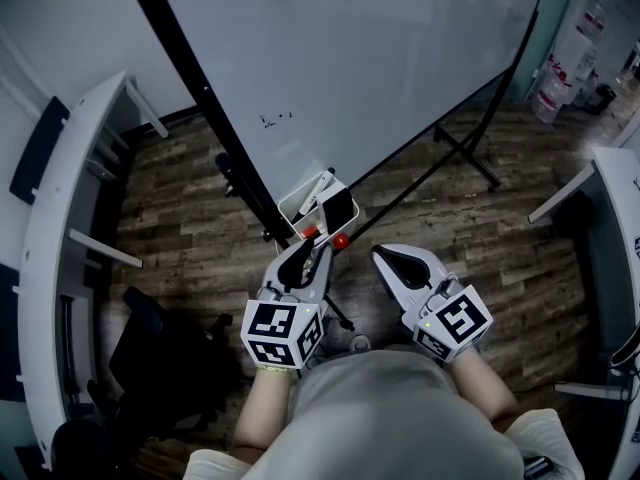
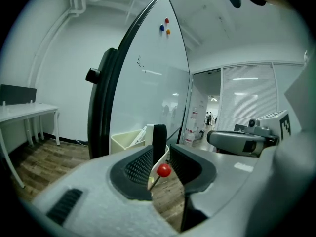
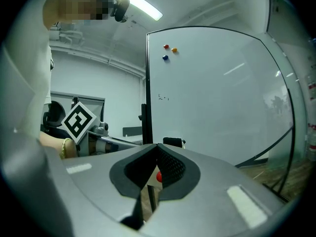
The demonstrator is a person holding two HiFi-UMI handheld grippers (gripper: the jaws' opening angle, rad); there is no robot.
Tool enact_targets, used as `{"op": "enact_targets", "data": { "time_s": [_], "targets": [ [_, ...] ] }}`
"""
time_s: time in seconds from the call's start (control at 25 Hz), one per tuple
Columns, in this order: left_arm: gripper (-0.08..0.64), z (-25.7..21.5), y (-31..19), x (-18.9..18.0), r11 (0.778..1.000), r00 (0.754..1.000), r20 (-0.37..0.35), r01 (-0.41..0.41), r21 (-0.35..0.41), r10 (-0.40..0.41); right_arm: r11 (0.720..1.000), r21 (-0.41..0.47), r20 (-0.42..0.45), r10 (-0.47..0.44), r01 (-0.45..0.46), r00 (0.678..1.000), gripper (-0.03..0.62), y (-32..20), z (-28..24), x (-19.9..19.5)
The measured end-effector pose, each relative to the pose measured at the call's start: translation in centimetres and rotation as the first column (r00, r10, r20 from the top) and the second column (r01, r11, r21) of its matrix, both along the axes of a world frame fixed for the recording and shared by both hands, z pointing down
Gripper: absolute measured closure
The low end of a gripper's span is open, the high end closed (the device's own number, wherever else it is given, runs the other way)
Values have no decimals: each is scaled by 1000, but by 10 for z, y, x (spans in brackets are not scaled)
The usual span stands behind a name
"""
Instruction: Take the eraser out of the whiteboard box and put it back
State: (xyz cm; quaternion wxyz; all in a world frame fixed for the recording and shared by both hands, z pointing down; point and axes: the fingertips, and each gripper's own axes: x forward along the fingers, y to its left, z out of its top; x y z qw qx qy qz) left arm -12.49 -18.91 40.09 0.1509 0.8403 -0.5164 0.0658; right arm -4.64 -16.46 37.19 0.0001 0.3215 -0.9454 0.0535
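A white box [image 1: 298, 206] hangs at the lower corner of the whiteboard [image 1: 350, 58], and a black eraser [image 1: 338, 209] stands upright in it next to some markers. My left gripper [image 1: 306, 250] sits just in front of the box, open. In the left gripper view the eraser [image 2: 159, 135] rises from the box [image 2: 123, 141] just beyond the jaw tips, apart from the pads. A red knob [image 2: 163, 170] on a thin stem shows through the gap. My right gripper [image 1: 386, 256] hovers to the right of the box, shut and empty, its tips [image 3: 156, 147] meeting.
The whiteboard's black frame and stand legs [image 1: 465, 153] spread over the wooden floor. A white desk [image 1: 50, 238] and a dark chair [image 1: 150, 358] are at the left. Another desk [image 1: 615, 198] is at the right, water bottles [image 1: 565, 78] beyond it. Small magnets [image 2: 166, 26] sit high on the board.
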Motion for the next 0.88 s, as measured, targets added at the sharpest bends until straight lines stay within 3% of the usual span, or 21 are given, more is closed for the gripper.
{"op": "enact_targets", "data": {
  "time_s": [0.44,0.88],
  "targets": [
    [312,-11,-42,9,999,997,62,-36,6,35,1000,-26,19,6,-5,1000,584,-9,5,-4],
    [287,-9,-71,16,998,992,126,-19,-52,26,999,-23,40,-46,46,998,586,-38,-1,-2]
  ]
}}
